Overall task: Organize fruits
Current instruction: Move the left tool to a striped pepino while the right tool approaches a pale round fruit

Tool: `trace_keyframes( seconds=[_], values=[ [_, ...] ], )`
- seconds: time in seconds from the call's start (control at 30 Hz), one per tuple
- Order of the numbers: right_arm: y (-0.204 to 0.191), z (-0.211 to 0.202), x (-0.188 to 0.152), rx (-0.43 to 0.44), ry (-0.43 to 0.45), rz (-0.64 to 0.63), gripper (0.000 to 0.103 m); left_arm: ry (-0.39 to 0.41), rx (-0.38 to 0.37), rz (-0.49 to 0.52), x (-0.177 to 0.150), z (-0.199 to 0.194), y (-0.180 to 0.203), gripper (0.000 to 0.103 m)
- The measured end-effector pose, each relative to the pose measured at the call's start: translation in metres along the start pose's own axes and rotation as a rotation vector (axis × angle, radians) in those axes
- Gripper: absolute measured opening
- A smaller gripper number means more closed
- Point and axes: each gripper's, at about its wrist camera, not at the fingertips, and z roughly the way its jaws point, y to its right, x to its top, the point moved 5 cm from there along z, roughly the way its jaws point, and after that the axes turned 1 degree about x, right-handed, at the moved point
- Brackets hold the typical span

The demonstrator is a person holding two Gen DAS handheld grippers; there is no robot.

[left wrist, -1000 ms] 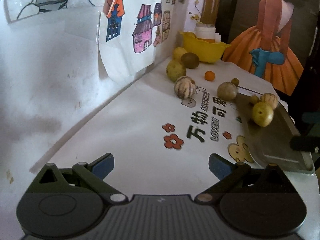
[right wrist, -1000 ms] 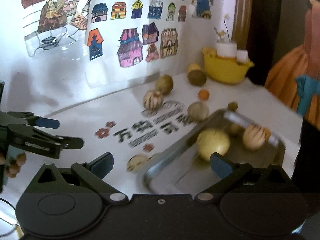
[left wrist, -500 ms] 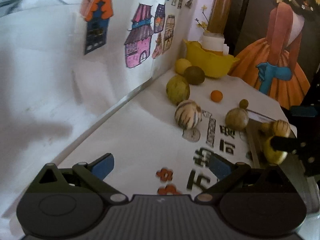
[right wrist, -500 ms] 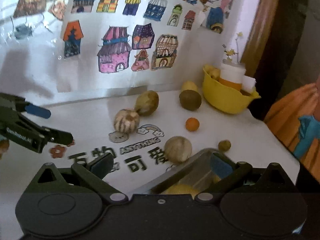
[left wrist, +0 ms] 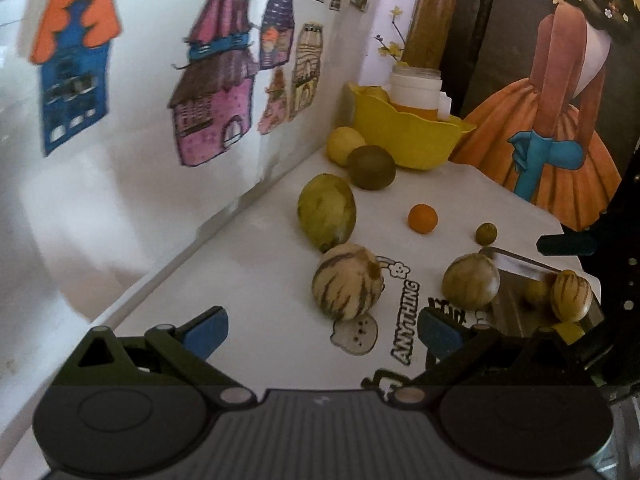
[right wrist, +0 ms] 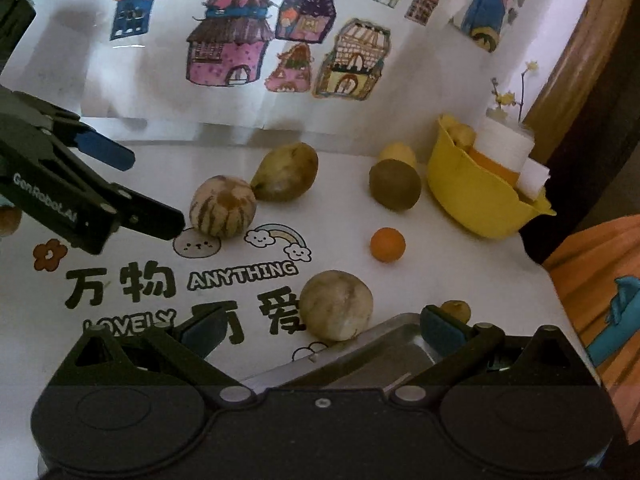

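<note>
The striped fruit (left wrist: 347,282) sits on the bench (left wrist: 248,280) straight ahead of the left gripper (left wrist: 320,330), whose fingers are spread and empty, nearer to it than the right gripper (right wrist: 320,330), also spread, which hovers over the tray (right wrist: 384,350)

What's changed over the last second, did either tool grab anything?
Nothing grabbed. Both tools advanced over the table toward the fruit: the left tool now faces the striped melon, and the right tool hangs over the tray. Both stayed open and empty. Fruit on the table, the tray and the yellow bowl haven't visibly moved.
</note>
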Motion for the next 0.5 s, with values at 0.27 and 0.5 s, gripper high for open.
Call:
trace_keyframes(
  seconds=[0.27,0.5],
  values=[
    [0.011,0.013,-0.001,0.017,-0.020,0.046,0.099,0.015,-0.004,0.025,0.008,0.013,0.005,0.103],
    [0.013,0.025,0.002,0.036,-0.038,0.049,0.096,0.007,-0.006,0.033,0.010,0.026,0.007,0.103]
  ],
)
